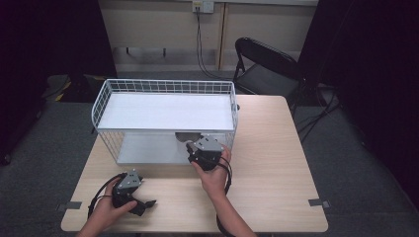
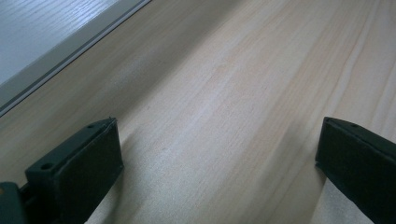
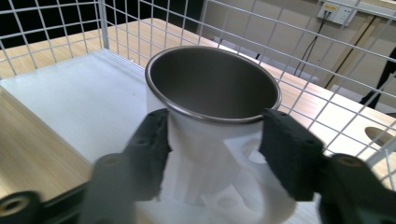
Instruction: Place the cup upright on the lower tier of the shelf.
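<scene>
Right gripper [image 3: 212, 154] straddles the white, steel-lined cup [image 3: 212, 116] on the lower shelf of the wire rack [image 1: 163, 89], jaws spread at its sides; judged rigid, light and smooth-walled, it is best pinched across the body below the rim.

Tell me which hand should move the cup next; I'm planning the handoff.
Right. Its tongs already flank the cup on the rack's lower shelf, pads close to or touching its sides. The left tongs are open over bare table, away from the rack.
</scene>
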Tool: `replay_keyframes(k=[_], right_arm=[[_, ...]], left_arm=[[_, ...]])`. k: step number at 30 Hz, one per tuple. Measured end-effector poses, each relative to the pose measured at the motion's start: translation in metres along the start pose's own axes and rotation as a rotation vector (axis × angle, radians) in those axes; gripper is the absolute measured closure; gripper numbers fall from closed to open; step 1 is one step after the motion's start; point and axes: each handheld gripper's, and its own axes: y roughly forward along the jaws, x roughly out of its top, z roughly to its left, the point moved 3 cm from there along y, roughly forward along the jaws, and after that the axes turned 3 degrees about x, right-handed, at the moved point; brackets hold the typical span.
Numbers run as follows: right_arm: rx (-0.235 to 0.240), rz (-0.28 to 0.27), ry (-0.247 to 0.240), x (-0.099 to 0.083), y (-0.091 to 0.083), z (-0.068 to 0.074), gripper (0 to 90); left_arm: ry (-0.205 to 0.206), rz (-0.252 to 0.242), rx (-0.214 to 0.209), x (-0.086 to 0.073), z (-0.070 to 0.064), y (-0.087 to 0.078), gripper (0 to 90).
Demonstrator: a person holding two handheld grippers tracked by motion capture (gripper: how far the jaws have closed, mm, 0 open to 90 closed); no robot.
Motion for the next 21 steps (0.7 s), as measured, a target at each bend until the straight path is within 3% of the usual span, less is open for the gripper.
replay_keyframes(k=[8,11,21], right_arm=[[0.021,0.008,0.01,0.001,-0.001,-0.002,45.2],[0.043,0.009,0.019,0.002,-0.006,-0.003,37.2],[0.097,0.053,0.024,-0.008,-0.02,-0.007,25.1]], left_arm=[[0.0,0.0,0.0,0.0,0.0,0.0,0.0],[0.0,0.0,0.0,0.0,0.0,0.0,0.0],[0.0,0.0,0.0,0.0,0.0,0.0,0.0]])
